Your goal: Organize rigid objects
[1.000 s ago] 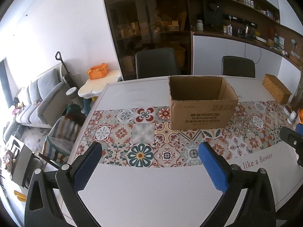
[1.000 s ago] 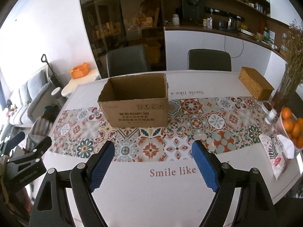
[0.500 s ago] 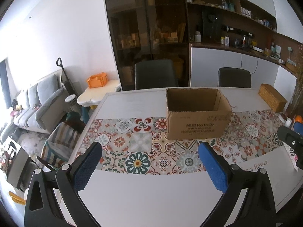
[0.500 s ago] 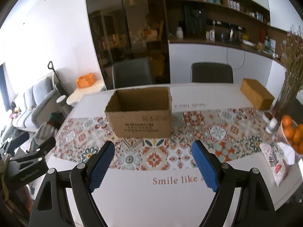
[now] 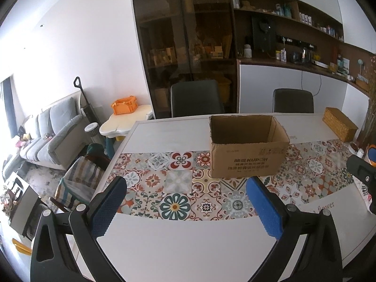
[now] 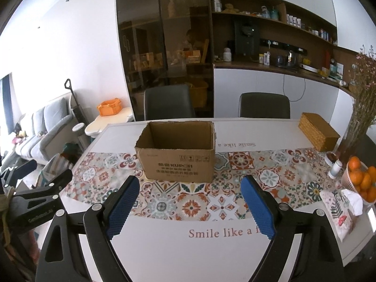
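An open brown cardboard box [image 5: 246, 150] stands on the patterned runner in the middle of the white table [image 5: 188, 239]; it also shows in the right wrist view [image 6: 178, 152]. Its inside looks empty from here. My left gripper [image 5: 185, 195] is open and empty, held above the table's near edge, left of the box. My right gripper [image 6: 190, 192] is open and empty, in front of the box. Each gripper's body shows at the edge of the other's view.
A woven box [image 6: 318, 135] sits at the table's far right. A basket of oranges [image 6: 360, 179], a tissue pack [image 6: 340, 208], small jars [image 6: 334, 168] and dried flowers [image 6: 362, 103] are at the right edge. Two chairs [image 6: 168, 102] stand behind the table.
Both grippers have tilted upward and drawn back a little, so the box and table sit lower and farther in view. Both stay open and empty.
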The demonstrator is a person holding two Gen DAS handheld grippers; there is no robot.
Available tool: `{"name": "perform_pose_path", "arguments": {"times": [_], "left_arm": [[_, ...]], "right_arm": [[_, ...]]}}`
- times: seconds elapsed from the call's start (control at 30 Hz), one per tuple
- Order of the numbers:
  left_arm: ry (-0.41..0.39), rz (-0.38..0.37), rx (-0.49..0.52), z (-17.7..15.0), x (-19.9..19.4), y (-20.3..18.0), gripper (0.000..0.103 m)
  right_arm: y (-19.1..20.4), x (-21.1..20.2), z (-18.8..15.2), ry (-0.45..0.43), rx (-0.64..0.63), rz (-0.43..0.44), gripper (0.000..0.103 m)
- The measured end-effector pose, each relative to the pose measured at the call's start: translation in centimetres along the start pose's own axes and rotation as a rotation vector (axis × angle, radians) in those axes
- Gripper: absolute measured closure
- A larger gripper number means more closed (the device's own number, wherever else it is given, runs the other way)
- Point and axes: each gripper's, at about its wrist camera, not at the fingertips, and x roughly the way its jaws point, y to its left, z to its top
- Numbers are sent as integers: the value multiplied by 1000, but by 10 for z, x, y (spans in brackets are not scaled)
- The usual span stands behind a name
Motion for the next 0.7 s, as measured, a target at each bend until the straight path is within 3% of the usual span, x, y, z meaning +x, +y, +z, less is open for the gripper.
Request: {"name": "perform_pose_path", "arguments": {"times": [0.7], "left_arm": [[5, 1, -1, 0, -1, 3, 0]], "right_arm": [[0, 0, 0, 4, -4, 4, 15]]}}
